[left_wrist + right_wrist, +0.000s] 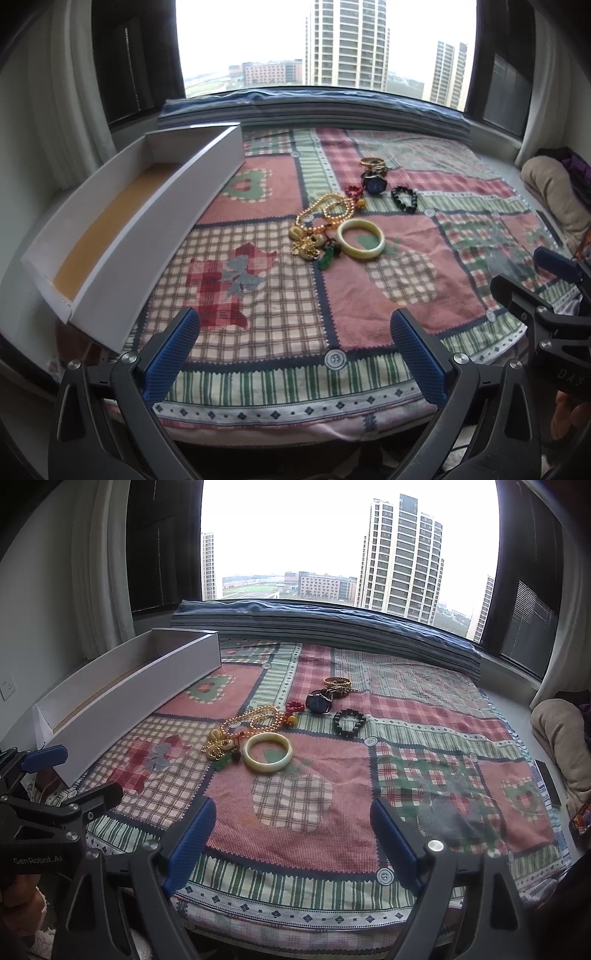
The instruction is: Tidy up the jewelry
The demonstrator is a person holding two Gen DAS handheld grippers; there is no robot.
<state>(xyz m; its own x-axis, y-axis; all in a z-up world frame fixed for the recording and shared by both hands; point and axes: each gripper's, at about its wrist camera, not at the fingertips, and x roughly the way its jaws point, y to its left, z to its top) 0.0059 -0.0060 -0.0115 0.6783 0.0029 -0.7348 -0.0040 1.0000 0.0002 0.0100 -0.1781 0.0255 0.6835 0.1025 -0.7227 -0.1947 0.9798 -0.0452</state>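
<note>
Jewelry (343, 218) lies ahead — well beyond both empty, wide-spread tongs (291, 823).

The left gripper (66, 775) body reads "GenRobot.AI" in white. The right gripper (546, 280) body shows the letters "DAS".

The tangle (314, 236) of gold chain and charms is too small to separate into pieces. In the right wrist view the box's (122, 690) near wall hides its floor. The phone (581, 818) is cut off at the right edge.
</note>
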